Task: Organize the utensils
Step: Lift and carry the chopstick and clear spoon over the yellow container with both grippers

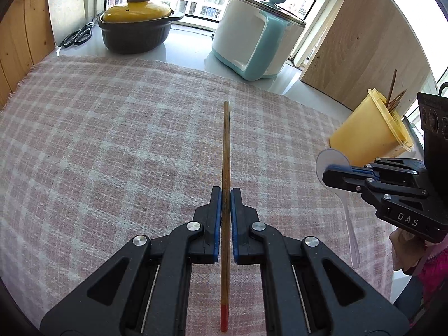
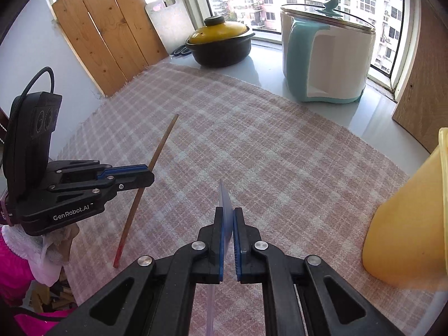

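Left tool (image 1: 226, 193) is pinching a chopstick (image 1: 225, 151) at about mid-length, jaws pressed onto it from both sides. The chopstick is held above the cloth (image 1: 112, 140), thin end pointing toward the cooker (image 1: 257, 33), red-tipped end back toward the camera. In the right wrist view the same chopstick (image 2: 156, 156) shows slanted, red end low, and the left tool (image 2: 145, 175) clamps it from the side.

Right tool (image 2: 233, 218) is pinching a clear plastic spoon (image 2: 225, 204) at the bowl; the bowl sits edge-on between the pads and the handle hangs below. From the left wrist view the spoon (image 1: 333, 159) has its round bowl in the right tool (image 1: 329, 176) and its handle trailing down over the cloth.

Yellow holder (image 1: 366, 128) stands on the cloth edge, right of the cooker and nearer the camera, with several chopsticks (image 1: 394, 98) sticking out of its top. The right tool is just beside the holder and in front of it. In the right wrist view the holder (image 2: 411, 218) fills the lower right, close to the tool.

Pot (image 1: 137, 25) with a yellow lid sits left of the cooker on the tabletop (image 1: 190, 44), past the cloth. Scissors (image 1: 78, 35) lie left of the pot. White board (image 1: 65, 2) leans behind the scissors.
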The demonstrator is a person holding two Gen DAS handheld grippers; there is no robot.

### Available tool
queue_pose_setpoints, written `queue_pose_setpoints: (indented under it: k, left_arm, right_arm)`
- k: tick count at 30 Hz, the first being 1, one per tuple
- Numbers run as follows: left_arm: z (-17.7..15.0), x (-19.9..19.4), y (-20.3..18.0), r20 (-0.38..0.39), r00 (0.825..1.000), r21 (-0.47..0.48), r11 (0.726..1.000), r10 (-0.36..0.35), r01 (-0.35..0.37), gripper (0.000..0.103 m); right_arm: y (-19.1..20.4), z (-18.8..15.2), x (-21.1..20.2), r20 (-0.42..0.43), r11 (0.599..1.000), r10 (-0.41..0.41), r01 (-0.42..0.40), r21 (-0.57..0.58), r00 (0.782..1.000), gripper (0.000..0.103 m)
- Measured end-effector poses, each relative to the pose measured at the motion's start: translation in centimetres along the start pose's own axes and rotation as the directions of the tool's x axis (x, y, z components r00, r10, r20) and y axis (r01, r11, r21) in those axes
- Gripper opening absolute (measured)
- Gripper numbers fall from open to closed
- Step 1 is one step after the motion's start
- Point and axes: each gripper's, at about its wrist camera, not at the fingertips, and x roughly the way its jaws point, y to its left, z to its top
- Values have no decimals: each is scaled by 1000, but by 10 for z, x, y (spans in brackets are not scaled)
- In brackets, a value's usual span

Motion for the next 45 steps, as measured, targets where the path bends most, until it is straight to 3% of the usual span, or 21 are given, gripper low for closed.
queue_pose_setpoints:
  k: [11, 22, 34, 45]
  left_arm:
    - [18, -37, -33, 89, 994, 59, 997, -63, 58, 4]
    - [41, -62, -76, 148, 979, 139, 983, -140, 120, 4]
    - [77, -88, -129, 203, 944, 225, 951, -258, 212, 4]
    - [99, -94, -172, 227, 916, 285, 922, -330, 261, 4]
  right_arm:
    - [-16, 10, -64, 154, 998, -50, 42, 50, 987, 3]
    - [-41, 13, -114, 271, 990, -121, 95, 108, 955, 3]
    - [-77, 21, -158, 364, 970, -224, 169, 176, 904, 3]
    - [-101, 26, -175, 396, 948, -301, 227, 224, 867, 3]
